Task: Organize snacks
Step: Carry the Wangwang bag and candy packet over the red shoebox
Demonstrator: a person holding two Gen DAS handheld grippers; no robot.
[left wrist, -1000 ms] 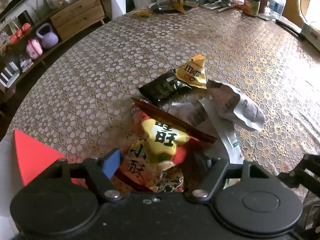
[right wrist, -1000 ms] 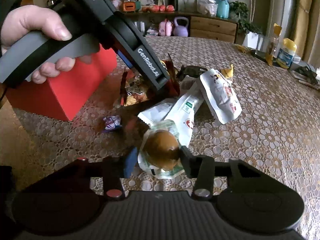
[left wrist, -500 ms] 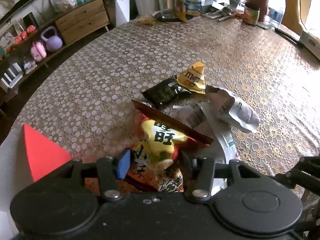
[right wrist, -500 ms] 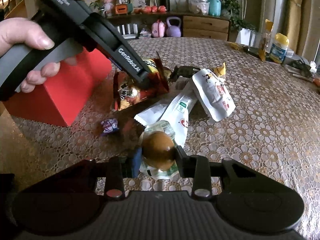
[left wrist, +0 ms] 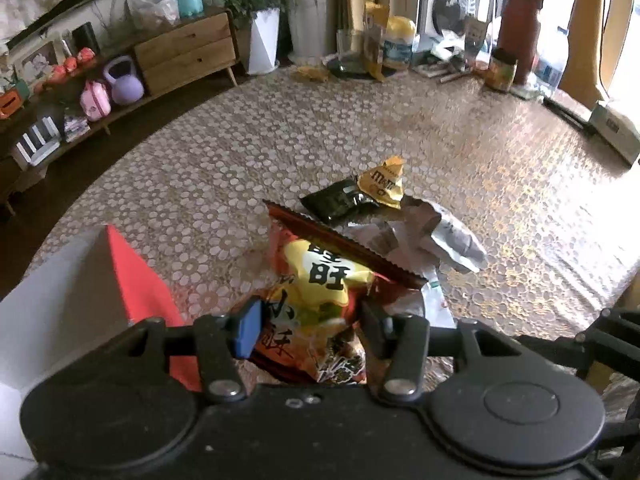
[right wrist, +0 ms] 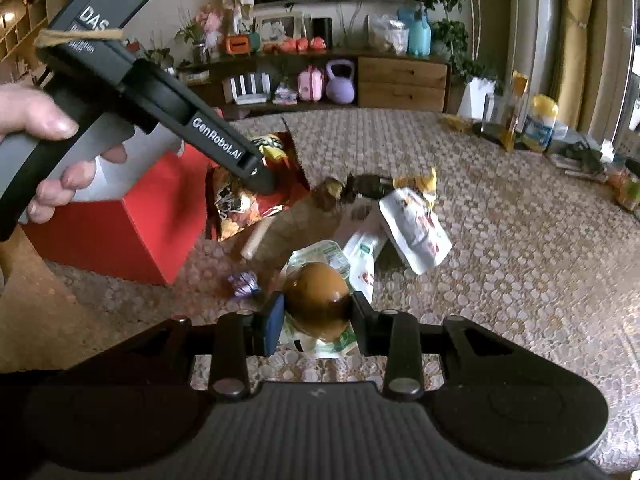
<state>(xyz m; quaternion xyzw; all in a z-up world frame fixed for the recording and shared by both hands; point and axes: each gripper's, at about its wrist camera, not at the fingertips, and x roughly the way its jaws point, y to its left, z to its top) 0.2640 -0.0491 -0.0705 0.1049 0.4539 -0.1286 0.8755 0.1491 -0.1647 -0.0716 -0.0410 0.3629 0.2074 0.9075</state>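
Note:
My left gripper (left wrist: 308,330) is shut on a red and yellow snack bag (left wrist: 320,284) and holds it above the table, next to the red box (left wrist: 136,280). In the right wrist view the bag (right wrist: 256,196) hangs from the left gripper beside the red box (right wrist: 120,228). My right gripper (right wrist: 316,320) is shut on a packaged brown egg (right wrist: 316,300), lifted off the table. Loose snacks lie on the table: a black packet (left wrist: 336,200), a yellow M&M's bag (left wrist: 384,184), white pouches (right wrist: 416,224) and a small purple candy (right wrist: 244,284).
The table has a brown flower-pattern cloth (left wrist: 240,160). Bottles, jars and a red thermos (left wrist: 520,28) stand at its far edge. A low wooden cabinet (right wrist: 400,80) with kettlebells stands behind the table.
My left gripper has closed on the red and yellow bag and raised it toward the red box. My right gripper has closed on the egg pack and lifted it.

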